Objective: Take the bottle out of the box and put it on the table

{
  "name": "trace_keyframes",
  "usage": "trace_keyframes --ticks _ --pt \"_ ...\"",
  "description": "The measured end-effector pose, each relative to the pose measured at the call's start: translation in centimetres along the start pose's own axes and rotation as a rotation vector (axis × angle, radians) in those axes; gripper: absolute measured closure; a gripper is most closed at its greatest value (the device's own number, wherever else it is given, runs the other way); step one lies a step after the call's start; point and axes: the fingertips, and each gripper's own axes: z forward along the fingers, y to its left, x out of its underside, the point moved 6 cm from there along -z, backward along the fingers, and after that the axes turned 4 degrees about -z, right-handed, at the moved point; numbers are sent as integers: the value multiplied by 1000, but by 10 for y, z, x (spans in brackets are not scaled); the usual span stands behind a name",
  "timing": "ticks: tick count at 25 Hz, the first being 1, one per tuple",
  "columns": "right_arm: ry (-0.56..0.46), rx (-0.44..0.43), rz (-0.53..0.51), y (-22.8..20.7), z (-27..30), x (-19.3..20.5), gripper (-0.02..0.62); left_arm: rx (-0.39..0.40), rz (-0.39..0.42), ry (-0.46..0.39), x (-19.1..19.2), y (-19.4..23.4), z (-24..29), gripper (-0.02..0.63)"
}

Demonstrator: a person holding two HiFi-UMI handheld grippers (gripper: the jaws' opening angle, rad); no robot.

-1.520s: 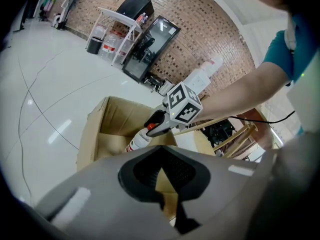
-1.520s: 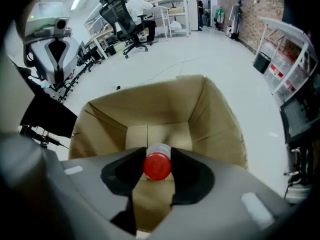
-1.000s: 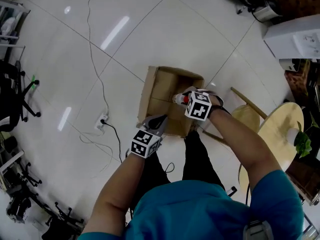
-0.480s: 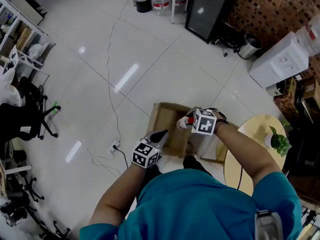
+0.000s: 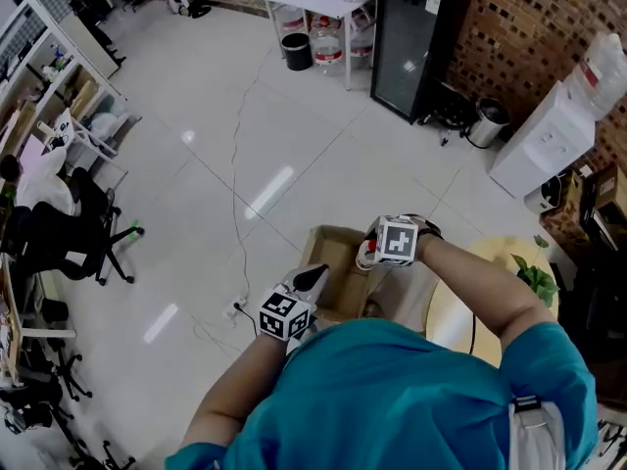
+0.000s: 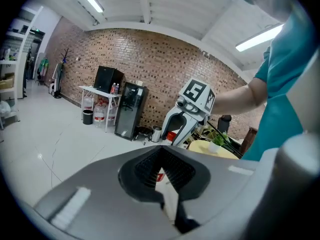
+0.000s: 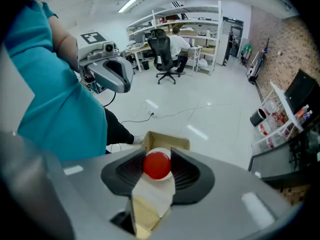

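Bottle [image 7: 157,165] rising clear of box [image 5: 331,262] since a second ago, red cap clamped between right gripper [image 7: 158,157] fingers. Left gripper [image 5: 313,275] lifting alongside, fingers pinched together, empty. Extraction looking done; carrying over to tabletop [image 6: 200,148] remaining.

Showing a bright red cap on the pale, whitish bottle [image 7: 157,165]. Wearing plain cardboard brown on the box [image 5: 331,262]. Carrying light grey over the right gripper [image 7: 157,152] and the left gripper [image 6: 161,149], with black ribbed pads [image 7: 127,170] and black-and-white square patterns on each marker cube [image 5: 397,240]. Spreading teal across the shirt [image 5: 392,399], glossy white over the tiled floor [image 5: 196,213], reddish-brown with pale mortar lines along the brick wall [image 6: 150,59]. Glowing pale yellow on the table [image 6: 207,148], green on the plant [image 5: 537,277].
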Motion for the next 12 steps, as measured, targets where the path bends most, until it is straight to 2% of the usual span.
trace_keyframes --ticks 5,10,12 --pt "34 36 58 54 -18 -35 445 80 31 -21 -15 -18 -63 609" --pt "40 71 146 123 -40 -17 445 175 110 -15 -18 -66 -101 609" --pt "35 104 193 142 -62 -25 445 218 145 -1 -29 -77 -117 609"
